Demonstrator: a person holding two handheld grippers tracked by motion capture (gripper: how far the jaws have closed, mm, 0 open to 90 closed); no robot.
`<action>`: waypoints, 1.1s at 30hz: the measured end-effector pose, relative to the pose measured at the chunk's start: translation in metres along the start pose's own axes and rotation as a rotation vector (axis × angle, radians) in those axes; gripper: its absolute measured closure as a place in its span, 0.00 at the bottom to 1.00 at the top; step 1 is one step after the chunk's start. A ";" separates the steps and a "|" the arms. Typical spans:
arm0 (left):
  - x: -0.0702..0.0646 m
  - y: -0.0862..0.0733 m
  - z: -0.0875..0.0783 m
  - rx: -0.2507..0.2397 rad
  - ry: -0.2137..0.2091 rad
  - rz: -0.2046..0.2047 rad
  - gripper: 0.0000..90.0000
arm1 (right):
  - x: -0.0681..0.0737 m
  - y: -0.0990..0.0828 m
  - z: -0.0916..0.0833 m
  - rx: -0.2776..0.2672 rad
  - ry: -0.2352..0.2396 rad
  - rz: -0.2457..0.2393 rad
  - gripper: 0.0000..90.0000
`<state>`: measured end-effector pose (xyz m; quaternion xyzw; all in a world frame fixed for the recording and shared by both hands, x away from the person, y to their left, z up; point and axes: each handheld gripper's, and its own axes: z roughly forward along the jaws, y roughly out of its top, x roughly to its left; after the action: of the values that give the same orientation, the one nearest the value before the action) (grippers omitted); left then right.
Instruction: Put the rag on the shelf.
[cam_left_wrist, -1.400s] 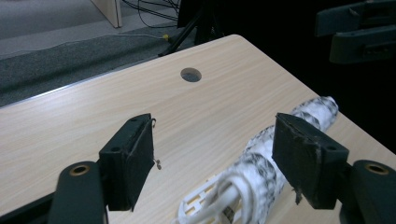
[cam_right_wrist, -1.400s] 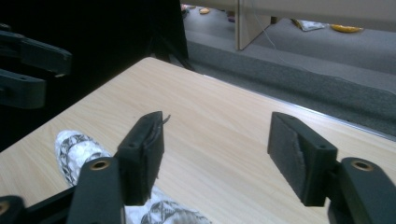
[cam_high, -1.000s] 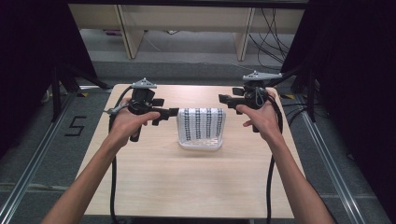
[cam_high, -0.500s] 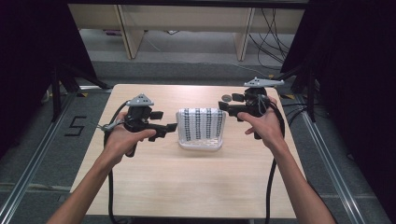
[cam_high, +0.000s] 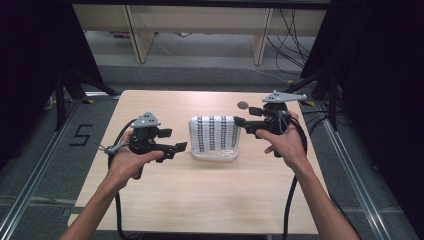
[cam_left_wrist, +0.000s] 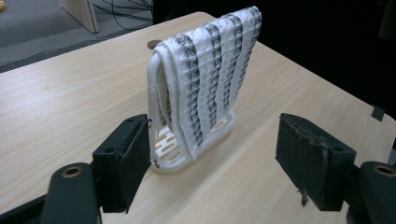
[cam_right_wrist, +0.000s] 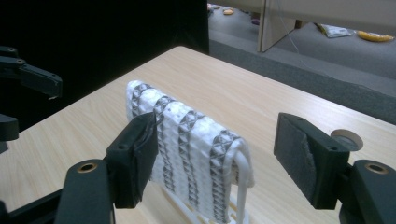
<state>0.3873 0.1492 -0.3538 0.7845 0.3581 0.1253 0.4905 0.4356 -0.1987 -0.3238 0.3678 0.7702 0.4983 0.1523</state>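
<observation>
A white cloth with grey patterned stripes (cam_high: 214, 133) hangs folded over a white plastic rack (cam_high: 215, 156) in the middle of the wooden table (cam_high: 210, 200). My left gripper (cam_high: 174, 141) is just left of the rack, pointing at it, jaws open and empty. In the left gripper view the cloth (cam_left_wrist: 210, 79) and the rack (cam_left_wrist: 177, 158) stand a short way beyond the left gripper (cam_left_wrist: 219, 163). My right gripper (cam_high: 242, 125) is at the rack's right side, also open and empty. In the right gripper view the cloth (cam_right_wrist: 187, 135) lies just beyond the right gripper (cam_right_wrist: 219, 158).
A small round disc (cam_high: 243, 105) lies on the table behind the right gripper, also seen as the disc (cam_right_wrist: 346, 139). Wooden furniture legs (cam_high: 137, 35) and cables (cam_high: 290, 35) stand on the floor beyond the far edge. Dark curtains flank both sides.
Both hands have drawn back toward the person and sunk a little, the left more than the right. Both pairs of jaws stay open with nothing in them.
</observation>
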 end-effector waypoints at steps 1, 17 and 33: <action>0.000 0.000 0.000 0.000 0.000 0.000 0.29 | 0.000 0.000 0.000 0.000 0.000 0.000 0.35; -0.006 -0.015 -0.003 0.000 -0.019 -0.009 0.28 | 0.008 -0.013 -0.011 -0.017 0.016 -0.005 0.33; -0.013 -0.026 -0.004 0.002 -0.039 0.002 0.25 | 0.010 -0.024 -0.017 -0.019 0.011 -0.021 0.25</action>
<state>0.3644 0.1502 -0.3718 0.7875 0.3480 0.1101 0.4965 0.4083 -0.2083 -0.3352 0.3557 0.7699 0.5061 0.1569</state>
